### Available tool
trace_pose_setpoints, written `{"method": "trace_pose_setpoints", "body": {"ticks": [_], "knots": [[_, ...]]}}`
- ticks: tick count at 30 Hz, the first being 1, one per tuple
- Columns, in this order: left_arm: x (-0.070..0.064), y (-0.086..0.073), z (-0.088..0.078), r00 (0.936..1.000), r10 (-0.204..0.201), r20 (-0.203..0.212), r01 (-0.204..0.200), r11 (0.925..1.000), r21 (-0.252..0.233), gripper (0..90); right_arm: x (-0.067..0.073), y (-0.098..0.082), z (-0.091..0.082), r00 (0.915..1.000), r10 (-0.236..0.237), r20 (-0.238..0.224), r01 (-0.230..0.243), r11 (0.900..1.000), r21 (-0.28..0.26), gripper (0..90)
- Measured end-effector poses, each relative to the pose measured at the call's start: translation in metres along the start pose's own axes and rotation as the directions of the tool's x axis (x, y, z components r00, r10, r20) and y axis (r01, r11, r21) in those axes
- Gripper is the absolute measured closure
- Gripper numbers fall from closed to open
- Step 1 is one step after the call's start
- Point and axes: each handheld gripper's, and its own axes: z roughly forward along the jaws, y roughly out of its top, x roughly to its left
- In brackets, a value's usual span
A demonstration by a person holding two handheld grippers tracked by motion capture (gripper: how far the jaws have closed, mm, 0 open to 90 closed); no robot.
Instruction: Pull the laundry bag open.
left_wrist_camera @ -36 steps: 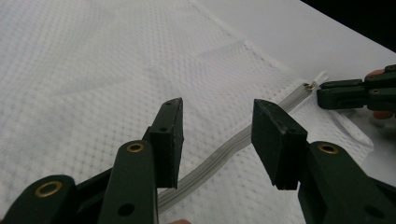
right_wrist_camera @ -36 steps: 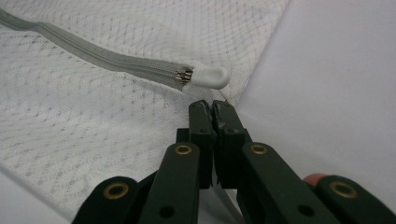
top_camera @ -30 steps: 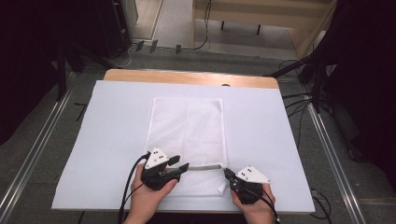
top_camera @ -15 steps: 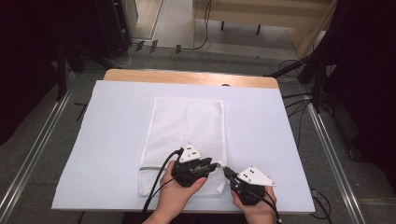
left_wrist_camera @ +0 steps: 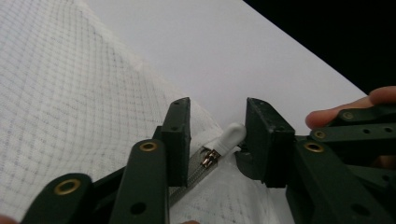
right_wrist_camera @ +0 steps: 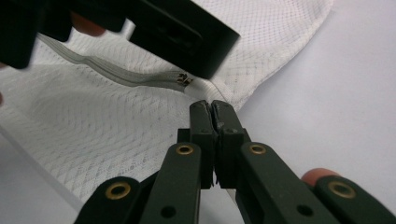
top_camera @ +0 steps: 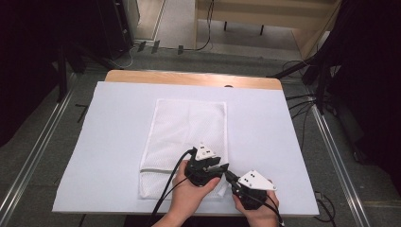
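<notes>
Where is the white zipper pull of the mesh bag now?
In the left gripper view, the zipper pull lies between the open jaws of the left hand-held gripper, at the mesh bag corner near the table's front edge.

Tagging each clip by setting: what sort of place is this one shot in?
Probably a lab or recording workspace, not a home: a wooden table under a white sheet, metal rails on grey carpet, cables trailing aside, and a white mesh bag laid out.

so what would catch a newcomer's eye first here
A white mesh laundry bag lies flat on the white sheet covering the table. At its near right corner the two claws meet: the left claw stands open around the zipper's white pull, while the right claw is shut beside it.
</notes>
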Motion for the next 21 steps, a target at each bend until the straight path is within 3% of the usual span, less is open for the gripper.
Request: {"method": "trace_pose_setpoints", "body": {"ticks": [9,21], "knots": [[0.012,-0.007,-0.011,0.9965,-0.046,0.07,0.045,0.9989,0.012,81.5,-0.001,0.001,-0.001,1.0,0.002,0.004,-0.002,1.0,-0.011,89.9],[0.018,-0.013,-0.011,0.9937,-0.059,0.095,0.057,0.9979,0.031,83.3,-0.002,0.001,-0.002,0.9999,0.012,0.001,-0.012,1.0,-0.019,89.9]]}}
